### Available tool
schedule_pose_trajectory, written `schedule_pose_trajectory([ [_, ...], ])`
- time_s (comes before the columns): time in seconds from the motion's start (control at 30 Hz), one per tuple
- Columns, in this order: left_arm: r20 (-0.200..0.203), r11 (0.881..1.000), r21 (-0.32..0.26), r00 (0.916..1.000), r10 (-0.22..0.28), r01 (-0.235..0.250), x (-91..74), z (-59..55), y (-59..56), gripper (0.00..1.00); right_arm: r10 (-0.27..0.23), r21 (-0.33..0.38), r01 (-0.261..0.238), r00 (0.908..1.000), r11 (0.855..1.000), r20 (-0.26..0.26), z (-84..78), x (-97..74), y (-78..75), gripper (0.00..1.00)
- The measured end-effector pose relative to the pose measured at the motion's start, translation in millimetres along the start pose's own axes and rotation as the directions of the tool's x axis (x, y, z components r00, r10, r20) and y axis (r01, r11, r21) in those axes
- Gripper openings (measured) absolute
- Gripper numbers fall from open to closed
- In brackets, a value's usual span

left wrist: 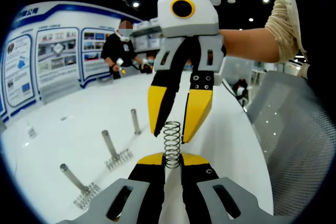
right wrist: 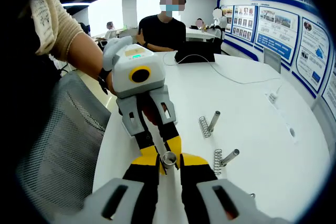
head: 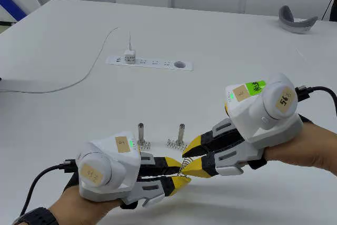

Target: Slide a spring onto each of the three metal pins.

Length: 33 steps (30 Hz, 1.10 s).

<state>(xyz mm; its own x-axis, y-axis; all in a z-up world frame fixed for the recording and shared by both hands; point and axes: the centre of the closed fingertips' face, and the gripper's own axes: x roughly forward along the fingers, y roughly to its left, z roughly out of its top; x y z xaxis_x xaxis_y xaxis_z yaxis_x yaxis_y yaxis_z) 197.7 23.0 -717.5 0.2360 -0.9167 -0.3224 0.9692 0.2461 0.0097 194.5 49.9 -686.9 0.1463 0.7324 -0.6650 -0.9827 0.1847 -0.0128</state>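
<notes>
**Item 1, spring (left wrist: 172, 141).** Held clear of the table (head: 79, 35), end to end between the two claws. One end is in each set of jaws.

**Item 2, left gripper (left wrist: 165, 160).** The jaws are drawn in to coil width and pinch the spring's near end. The spring stands straight out ahead of the tips.

**Item 3, right gripper (left wrist: 173, 134).** It faces the left claw tip to tip, with its jaws set apart by about a coil's width, straddling the spring's far end. I cannot tell whether the pads actually bite.

**Item 4, pins.** Far pin (left wrist: 135, 120), middle pin (left wrist: 108, 144) and near pin (left wrist: 71, 177) stand upright, beyond and to the left of the left claw's tips. All are bare. Loose springs (left wrist: 119, 158) lie at the feet of two of them.

**Item 5, step in hand (my judgement).** A regrip between the claws before threading.
- I would confirm one firm hold before easing the other.
- I would grip by the side of the coils, lightly, so they do not crush.
- One end's bore should stay unobstructed.
- I would line the spring's axis up with a pin before lowering it.
</notes>
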Motion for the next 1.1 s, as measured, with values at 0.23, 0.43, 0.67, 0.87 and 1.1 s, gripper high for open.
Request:
schedule_pose_trajectory([
  [0.23,0.018,1.0,-0.025,0.9998,0.007,-0.006,-0.9,3.0,3.2,0.11,-0.018,0.035,0.017,0.9993,0.999,0.031,0.8,-1.8,-3.6,0.13],
  [0.43,0.018,1.0,-0.024,0.9998,0.005,-0.004,0.4,3.2,2.0,0.11,-0.019,0.05,0.016,0.9986,0.999,0.05,2.6,0.3,-3.0,0.12],
  [0.67,0.024,0.999,-0.031,0.9997,0.007,-0.007,0.6,4.7,3.7,0.11,-0.028,0.052,0.024,0.9971,0.998,0.071,7.9,3.0,-4.4,0.12],
  [0.87,0.02,1.0,-0.014,0.9997,0.012,-0.012,-0.3,4.8,5.1,0.11,-0.039,0.071,0.033,0.9961,0.997,0.079,8.0,2.5,-5.7,0.12],
  [1.1,0.01,1.0,0.008,0.9996,0.025,-0.025,0.5,4.1,6.3,0.18,-0.055,0.078,0.049,0.995,0.996,0.083,7.3,0.3,-8.4,0.12],
])
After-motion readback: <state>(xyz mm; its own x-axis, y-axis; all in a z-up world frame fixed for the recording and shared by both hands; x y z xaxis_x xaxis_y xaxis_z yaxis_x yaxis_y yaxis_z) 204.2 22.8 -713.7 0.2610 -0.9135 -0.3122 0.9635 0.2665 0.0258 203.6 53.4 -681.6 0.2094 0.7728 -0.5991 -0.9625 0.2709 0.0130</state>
